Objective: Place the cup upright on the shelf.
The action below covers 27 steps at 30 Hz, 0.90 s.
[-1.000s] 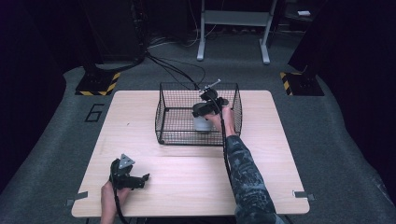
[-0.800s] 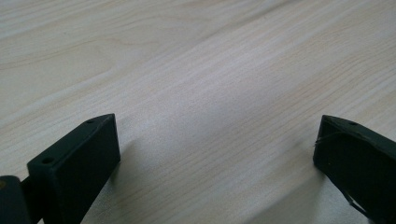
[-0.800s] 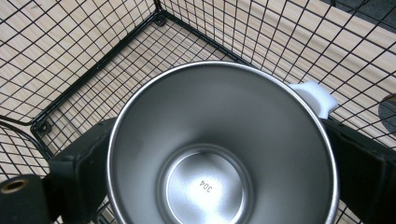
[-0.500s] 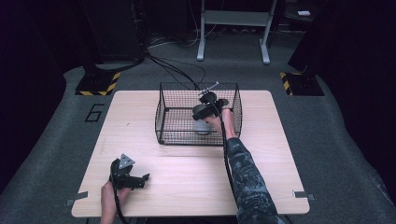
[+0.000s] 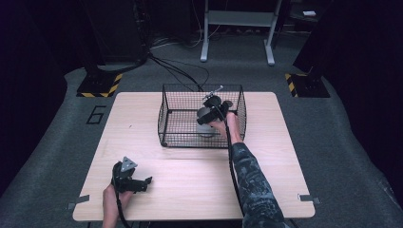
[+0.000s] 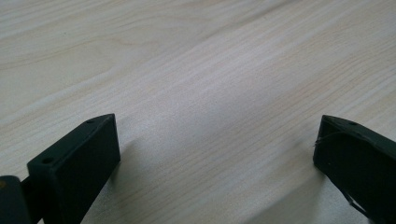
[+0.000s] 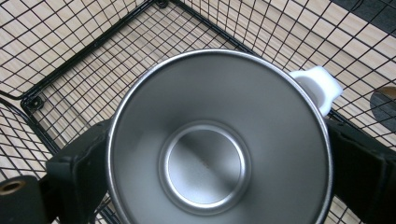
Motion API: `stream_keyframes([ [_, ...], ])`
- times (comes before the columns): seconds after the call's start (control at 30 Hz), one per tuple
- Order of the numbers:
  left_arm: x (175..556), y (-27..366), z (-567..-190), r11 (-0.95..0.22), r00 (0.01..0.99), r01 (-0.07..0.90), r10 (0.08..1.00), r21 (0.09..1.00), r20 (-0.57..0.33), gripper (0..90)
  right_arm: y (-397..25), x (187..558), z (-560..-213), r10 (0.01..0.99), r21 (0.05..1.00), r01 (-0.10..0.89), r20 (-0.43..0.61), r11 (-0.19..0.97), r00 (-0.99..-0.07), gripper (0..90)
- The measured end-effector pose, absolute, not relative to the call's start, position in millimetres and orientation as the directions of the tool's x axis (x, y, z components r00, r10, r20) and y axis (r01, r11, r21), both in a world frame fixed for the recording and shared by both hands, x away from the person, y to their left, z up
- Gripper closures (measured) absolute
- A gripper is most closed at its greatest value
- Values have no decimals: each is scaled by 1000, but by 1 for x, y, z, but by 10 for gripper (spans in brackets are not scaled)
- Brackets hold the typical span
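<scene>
A steel cup (image 7: 205, 154) with a white handle (image 7: 317, 86) stands upright inside the black wire basket (image 5: 164, 114), seen from above in the right gripper view. My right gripper (image 7: 219, 158) is shut on the cup, one jaw on each side of its wall. In the high view the cup (image 5: 205, 126) is at the basket's right side under the right gripper (image 5: 212, 111). Whether the cup touches the basket floor I cannot tell. My left gripper (image 5: 146, 183) lies on the table near the front left, open, with bare wood between its jaws (image 6: 217, 140).
The basket sits at the back middle of the wooden table (image 5: 285, 156). Its wire walls (image 7: 70, 56) close in around the cup. A cable (image 5: 233, 161) trails along the right forearm. Floor stands (image 5: 100, 83) lie beyond the table.
The right gripper with the cup has sunk slightly inside the basket. The left gripper has stayed in place.
</scene>
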<state>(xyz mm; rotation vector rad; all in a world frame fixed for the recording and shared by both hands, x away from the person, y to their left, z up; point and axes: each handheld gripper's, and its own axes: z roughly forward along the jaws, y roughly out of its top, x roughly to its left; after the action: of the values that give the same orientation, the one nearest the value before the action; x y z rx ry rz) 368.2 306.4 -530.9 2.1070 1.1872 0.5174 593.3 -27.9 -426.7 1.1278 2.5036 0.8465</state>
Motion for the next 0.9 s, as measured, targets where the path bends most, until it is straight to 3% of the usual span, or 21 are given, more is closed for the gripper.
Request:
stream_keyframes([
  [0.53, 368, 306, -531, -366, 505, 597, 863, 714, 20, 5, -39, 586, -408, 751, 656, 588, 47, 474, -658, 0],
  [0.9, 369, 306, -532, -358, 501, 596, 865, 719, 15, 5, -50, 550, -374, 730, 699, 533, 25, 476, -683, 0],
])
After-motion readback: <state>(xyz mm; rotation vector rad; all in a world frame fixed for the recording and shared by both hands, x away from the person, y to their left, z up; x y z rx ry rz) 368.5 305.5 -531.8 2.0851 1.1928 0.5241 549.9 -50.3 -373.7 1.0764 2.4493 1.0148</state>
